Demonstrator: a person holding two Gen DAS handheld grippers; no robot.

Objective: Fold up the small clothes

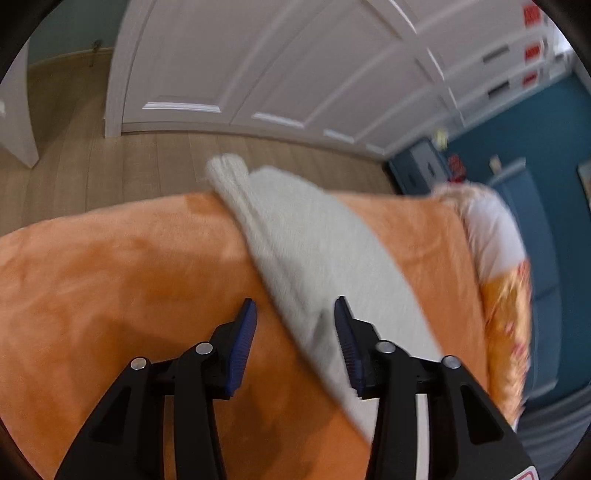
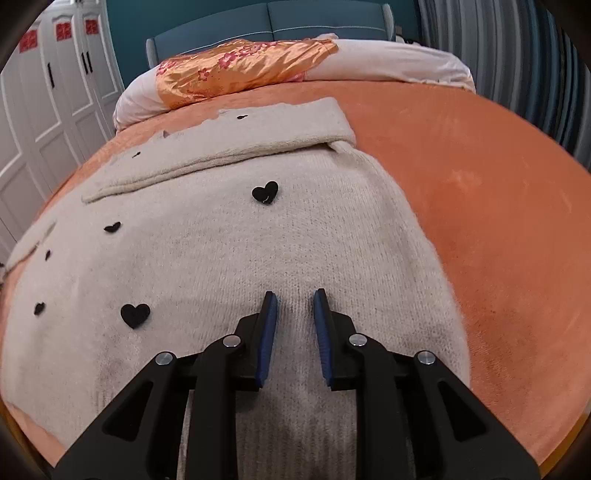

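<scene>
A cream knitted sweater (image 2: 229, 258) with black hearts lies flat on the orange bedspread (image 2: 480, 192), one sleeve (image 2: 236, 136) folded across its upper part. My right gripper (image 2: 294, 295) hovers over the sweater's lower middle, jaws a little apart, holding nothing. In the left wrist view a sleeve of the sweater (image 1: 317, 266) runs diagonally across the bedspread (image 1: 110, 280) to the bed's edge. My left gripper (image 1: 295, 306) is open above that sleeve, its right finger (image 1: 347, 343) over the cloth and its left finger over bare bedspread. This view is blurred.
An orange floral pillow (image 2: 240, 66) and white bedding (image 2: 399, 59) lie at the head of the bed by a teal headboard (image 2: 273, 22). White wardrobe doors (image 1: 258, 62) and wood floor (image 1: 92, 166) lie beyond the bed's edge.
</scene>
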